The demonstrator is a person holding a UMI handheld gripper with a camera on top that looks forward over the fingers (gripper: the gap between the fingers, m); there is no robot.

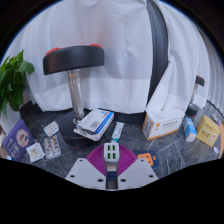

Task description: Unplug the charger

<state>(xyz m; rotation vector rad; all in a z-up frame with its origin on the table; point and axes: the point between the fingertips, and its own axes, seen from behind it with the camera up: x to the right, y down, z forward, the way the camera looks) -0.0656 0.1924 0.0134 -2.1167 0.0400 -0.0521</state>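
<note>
A small white charger (111, 152) with green-tinted ports on its face sits between my gripper's (111, 160) two purple pads (96, 158). Both pads press against its sides, so the fingers are shut on it. The charger is held upright above the cluttered table. A dark narrow part runs down from the charger between the grey fingers (84, 173). No socket or power strip shows.
Beyond the fingers lie a blue-and-white box (95, 122), a tan carton (160, 123), a yellow packet (208, 132), blister packs (45, 150) and a purple packet (14, 138). A black stool (72, 58) stands behind, a green plant (12, 80) at the left, with white curtains behind them.
</note>
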